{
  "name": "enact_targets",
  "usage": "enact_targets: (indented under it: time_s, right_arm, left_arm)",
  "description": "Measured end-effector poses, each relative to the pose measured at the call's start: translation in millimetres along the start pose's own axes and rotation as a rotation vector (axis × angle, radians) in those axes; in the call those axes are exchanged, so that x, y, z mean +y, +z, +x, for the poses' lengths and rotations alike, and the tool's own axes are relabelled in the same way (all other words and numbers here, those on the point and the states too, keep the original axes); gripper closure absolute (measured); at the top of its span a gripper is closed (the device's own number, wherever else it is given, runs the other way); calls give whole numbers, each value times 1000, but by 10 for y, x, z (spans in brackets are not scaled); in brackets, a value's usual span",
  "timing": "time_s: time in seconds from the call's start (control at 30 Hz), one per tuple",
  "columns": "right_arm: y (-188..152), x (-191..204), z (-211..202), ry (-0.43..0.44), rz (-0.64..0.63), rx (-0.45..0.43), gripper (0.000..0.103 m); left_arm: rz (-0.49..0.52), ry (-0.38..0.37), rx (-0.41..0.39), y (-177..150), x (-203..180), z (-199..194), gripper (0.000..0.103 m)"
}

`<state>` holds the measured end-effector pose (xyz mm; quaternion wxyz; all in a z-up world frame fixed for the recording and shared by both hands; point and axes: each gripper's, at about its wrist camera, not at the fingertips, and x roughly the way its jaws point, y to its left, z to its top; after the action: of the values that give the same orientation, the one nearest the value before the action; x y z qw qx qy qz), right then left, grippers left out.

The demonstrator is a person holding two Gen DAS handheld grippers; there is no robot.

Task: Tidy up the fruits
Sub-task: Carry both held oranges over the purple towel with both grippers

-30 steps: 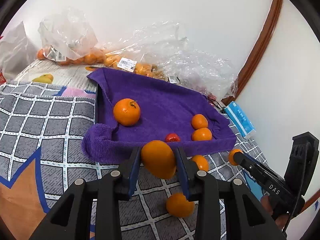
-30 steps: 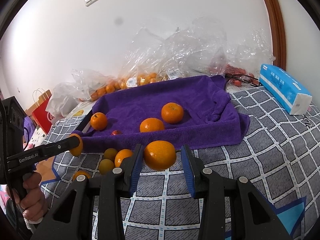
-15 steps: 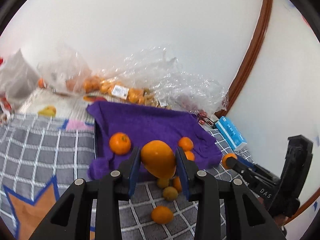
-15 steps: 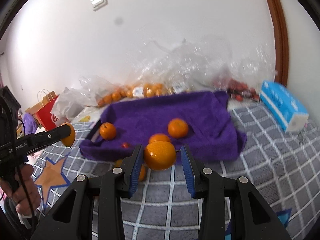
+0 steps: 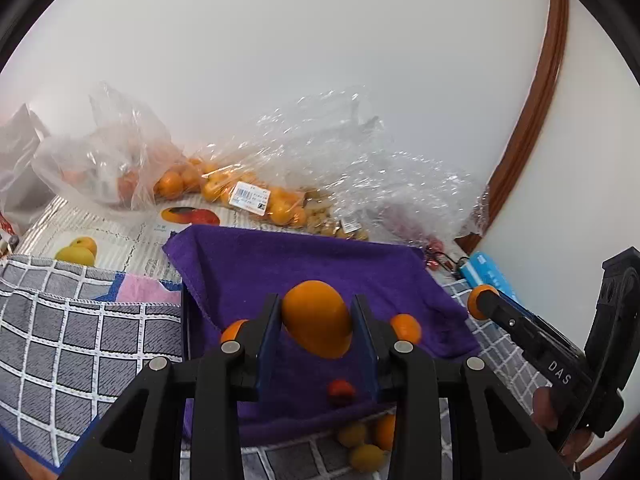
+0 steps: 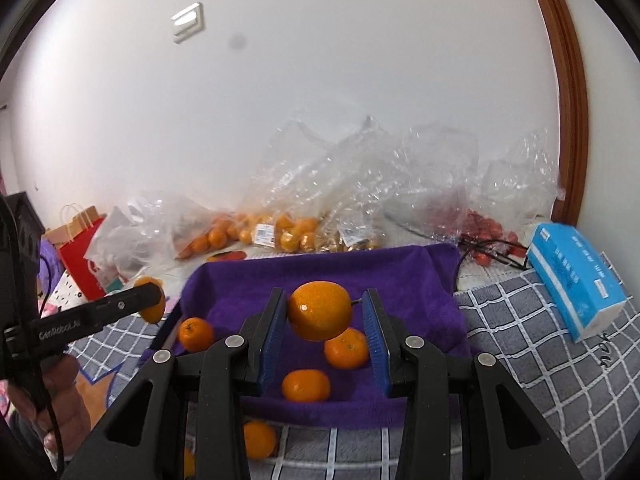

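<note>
Oranges are pinched in both tools, one fruit in each. In the left wrist view the left tool (image 5: 318,326) is closed on a smooth, egg-shaped orange fruit (image 5: 318,324), which is gripped between the blue pads and held in the air above the purple towel (image 5: 280,264). In the right wrist view the right tool (image 6: 322,320) is clamped on a round orange (image 6: 320,316), with the left pad pressed against its side; contact on the right pad is harder to make out, and the fruit is likewise held clear above the towel.

On the purple towel three loose oranges are seen from the right wrist: one at the left edge (image 6: 195,334), one under the held fruit (image 6: 346,348) and one nearer the front (image 6: 306,385). A small red fruit (image 5: 341,392) is also seen on the towel from the left wrist. In front of the towel, on the grey checked cloth (image 6: 540,380), further small oranges (image 6: 259,439) are left lying.

Behind the towel clear plastic bags (image 5: 256,192) holding more oranges are piled against the white wall (image 6: 320,100), and a blue tissue pack (image 6: 576,280) is laid to the right of the towel. A red paper bag (image 6: 82,258) is stood at the far left
</note>
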<state>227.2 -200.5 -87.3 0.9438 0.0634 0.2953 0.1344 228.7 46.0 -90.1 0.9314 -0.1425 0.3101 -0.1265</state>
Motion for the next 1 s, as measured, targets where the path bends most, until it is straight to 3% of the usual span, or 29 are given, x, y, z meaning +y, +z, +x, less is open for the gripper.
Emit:
enact_targets:
  time_s: [0.43,0.73,1.0]
  right_arm:
    - [-138,-378,284,-26,108,44,64]
    - [-252,-292,399,-32,59,89,64]
    - [-318,-261,489,-10,56,128,64]
  left_arm:
    - [-58,3,-1,-139,161,193,69]
    - [-84,-7,22,-171,213,257,69]
    - [-40,-28,54,-224,115,318,69]
